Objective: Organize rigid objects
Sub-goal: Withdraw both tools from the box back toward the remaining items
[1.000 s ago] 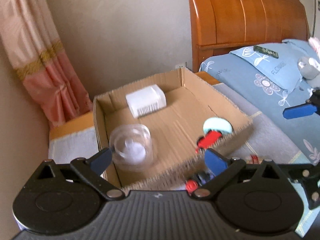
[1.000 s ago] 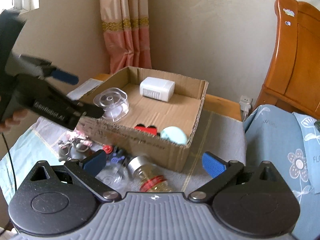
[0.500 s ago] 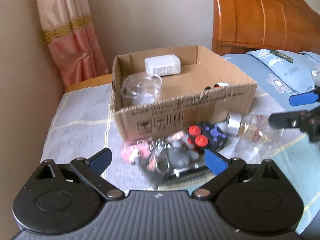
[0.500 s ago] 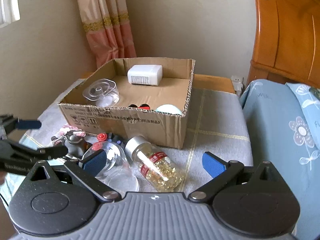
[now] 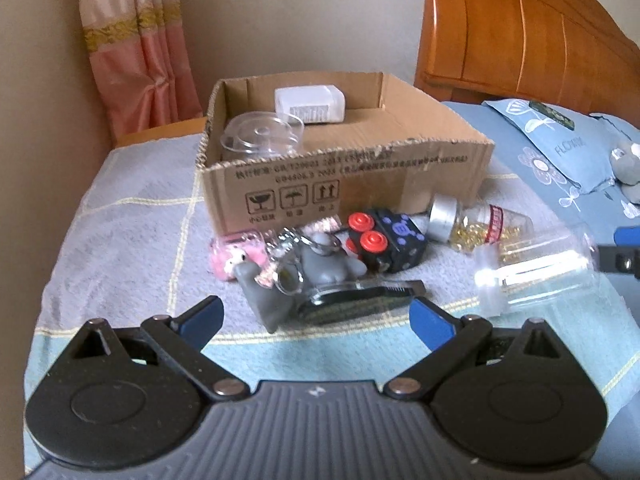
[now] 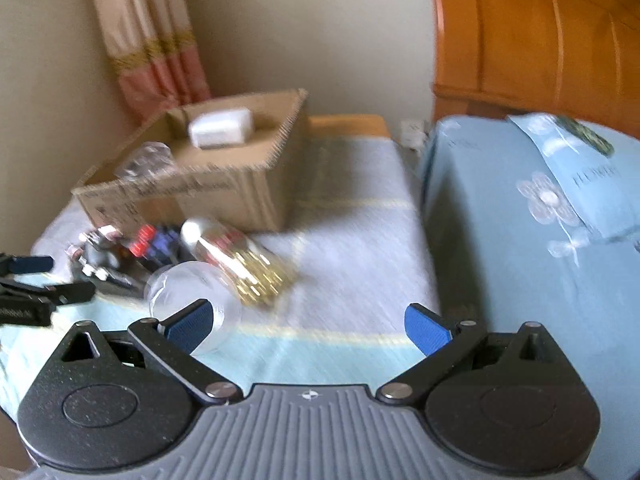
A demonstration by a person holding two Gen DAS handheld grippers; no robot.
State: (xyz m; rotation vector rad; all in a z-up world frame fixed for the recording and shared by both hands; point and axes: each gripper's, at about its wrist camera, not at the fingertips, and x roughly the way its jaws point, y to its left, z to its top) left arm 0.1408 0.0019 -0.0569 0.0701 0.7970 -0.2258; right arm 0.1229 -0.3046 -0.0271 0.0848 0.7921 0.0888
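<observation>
With both grippers' jaws held wide and empty, the clear jar (image 5: 536, 276), lying sideways before the box (image 5: 344, 184), could be rolled off the tabletop (image 5: 132, 216) if nudged.

Left hand-held gripper (image 5: 316, 318) – right hand-held gripper (image 6: 306, 322) – both spread, empty.

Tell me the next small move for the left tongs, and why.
Probably ease the left tongs forward and down onto the grey toy at the near edge of the pile. They stand open and empty just short of it, the toy lies nearest between the jaws, and the cardboard box sits right behind to receive it.
</observation>
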